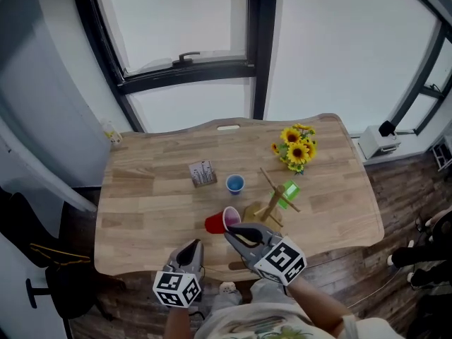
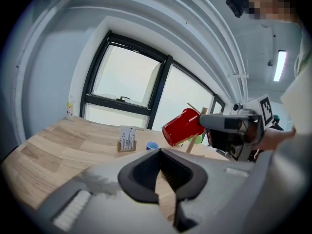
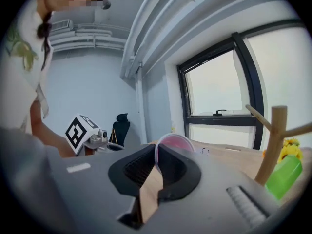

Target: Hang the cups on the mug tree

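Observation:
My right gripper (image 1: 240, 233) is shut on the rim of a red cup (image 1: 217, 222) and holds it on its side above the table's front, just left of the wooden mug tree (image 1: 272, 202). In the right gripper view the cup's pinkish inside (image 3: 171, 144) sits pinched between the jaws. A green cup (image 1: 289, 191) hangs on a right-hand peg of the tree. A small blue cup (image 1: 235, 183) stands upright on the table behind the red one. My left gripper (image 1: 191, 251) hovers at the front edge, shut and holding nothing; its view shows the red cup (image 2: 181, 126) ahead.
A wooden card holder (image 1: 203, 173) stands left of the blue cup. A bunch of sunflowers (image 1: 296, 147) sits at the back right of the wooden table (image 1: 148, 210). Windows rise behind the table. A black chair (image 3: 119, 126) stands off to the left.

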`<action>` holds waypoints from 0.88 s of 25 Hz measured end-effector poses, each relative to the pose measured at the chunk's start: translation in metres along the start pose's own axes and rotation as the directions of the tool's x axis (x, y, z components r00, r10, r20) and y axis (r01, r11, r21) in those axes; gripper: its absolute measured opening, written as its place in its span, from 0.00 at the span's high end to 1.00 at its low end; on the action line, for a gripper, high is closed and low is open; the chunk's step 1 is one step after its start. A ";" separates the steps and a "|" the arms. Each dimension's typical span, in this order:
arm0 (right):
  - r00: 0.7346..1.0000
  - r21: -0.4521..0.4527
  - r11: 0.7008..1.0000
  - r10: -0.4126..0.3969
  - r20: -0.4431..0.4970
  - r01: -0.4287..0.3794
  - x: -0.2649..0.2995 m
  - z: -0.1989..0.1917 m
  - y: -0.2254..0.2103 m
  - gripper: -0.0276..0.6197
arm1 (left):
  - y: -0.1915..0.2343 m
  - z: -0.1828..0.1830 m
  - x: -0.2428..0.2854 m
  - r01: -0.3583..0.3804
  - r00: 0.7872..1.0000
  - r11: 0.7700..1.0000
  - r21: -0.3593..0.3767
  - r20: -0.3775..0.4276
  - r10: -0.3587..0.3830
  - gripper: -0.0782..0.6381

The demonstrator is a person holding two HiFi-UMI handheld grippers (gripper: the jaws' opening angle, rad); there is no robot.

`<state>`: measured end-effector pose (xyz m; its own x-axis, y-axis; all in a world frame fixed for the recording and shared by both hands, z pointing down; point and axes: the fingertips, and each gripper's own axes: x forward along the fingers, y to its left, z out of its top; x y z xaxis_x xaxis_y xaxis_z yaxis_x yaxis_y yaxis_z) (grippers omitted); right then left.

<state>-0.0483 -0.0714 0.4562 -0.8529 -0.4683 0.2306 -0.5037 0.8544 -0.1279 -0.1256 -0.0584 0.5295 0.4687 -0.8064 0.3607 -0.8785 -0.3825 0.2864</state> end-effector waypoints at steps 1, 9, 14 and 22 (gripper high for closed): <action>1.000 0.044 0.999 0.009 0.011 -0.009 -0.004 -0.001 -0.004 0.92 | -0.005 -0.001 0.003 0.006 1.000 1.000 0.002 -0.004 -0.006 0.89; 0.994 0.303 0.952 0.018 0.106 -0.049 -0.029 -0.009 -0.032 0.92 | -0.031 -0.002 0.021 0.043 0.999 0.999 0.023 -0.023 -0.043 0.89; 0.992 0.352 0.934 0.016 0.122 -0.058 -0.038 -0.014 -0.041 0.92 | -0.042 -0.002 0.025 0.051 0.998 0.998 0.029 -0.027 -0.050 0.89; 0.988 0.438 0.898 -0.017 0.156 -0.054 -0.051 -0.021 -0.058 0.92 | -0.049 -0.006 0.024 0.045 0.999 0.999 0.030 -0.033 -0.044 0.89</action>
<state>0.0274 -0.0920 0.4722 -0.8552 -0.5122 0.0792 -0.4662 0.6935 -0.5493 -0.0702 -0.0565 0.5292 0.5093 -0.7736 0.3770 -0.8591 -0.4314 0.2754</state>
